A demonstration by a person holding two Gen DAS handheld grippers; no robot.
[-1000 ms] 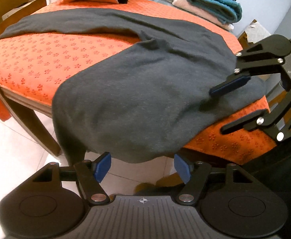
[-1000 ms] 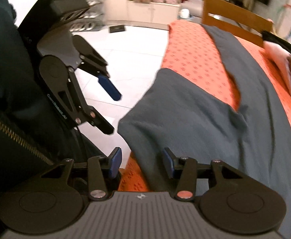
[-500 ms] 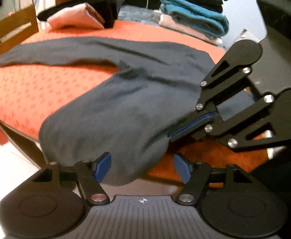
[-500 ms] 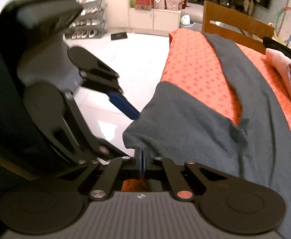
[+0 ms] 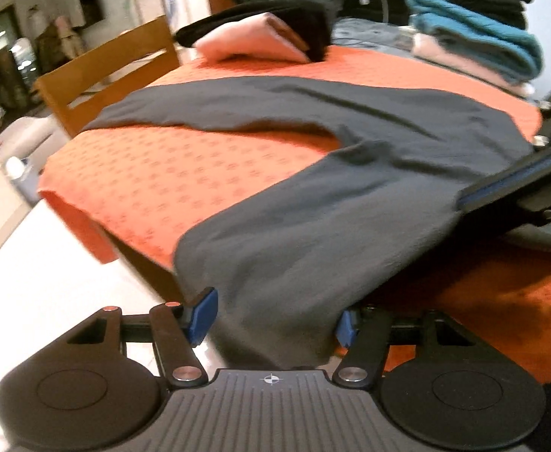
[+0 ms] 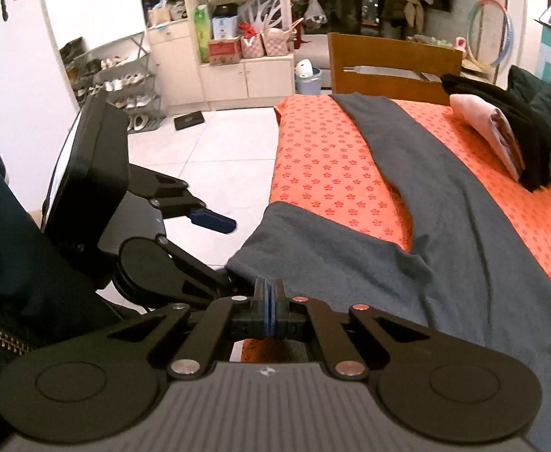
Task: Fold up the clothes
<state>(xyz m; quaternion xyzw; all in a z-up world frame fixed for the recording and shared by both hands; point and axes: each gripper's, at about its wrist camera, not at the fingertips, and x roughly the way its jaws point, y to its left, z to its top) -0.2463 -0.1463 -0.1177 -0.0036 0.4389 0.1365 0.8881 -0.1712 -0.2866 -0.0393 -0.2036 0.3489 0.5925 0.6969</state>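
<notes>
Dark grey trousers [image 5: 350, 196] lie spread on the table's orange cloth [image 5: 170, 180], one leg running to the far left, the wide near end hanging over the front edge. That near end hangs between the blue pads of my left gripper [image 5: 275, 320], whose jaws are closing; I see no firm pinch. In the right wrist view the left gripper [image 6: 234, 252] straddles the trousers' [image 6: 350, 263] corner. My right gripper [image 6: 269, 309] is shut on the same end's edge, pads together, and the left wrist view shows the right gripper [image 5: 475, 196] lifting the cloth slightly.
Folded pink and black clothes [image 5: 252, 41] and a stack of teal, pink and black items [image 5: 478, 37] sit at the table's far side. A wooden chair [image 5: 106, 71] stands at the far left. A person's dark jacket [image 6: 11, 263] is at the left, with a white tiled floor [image 6: 207, 158] and shelves beyond.
The right gripper closed on the trousers' edge and rose a little. The left gripper moved in until the hanging end came between its jaws, and its view tilted upward.
</notes>
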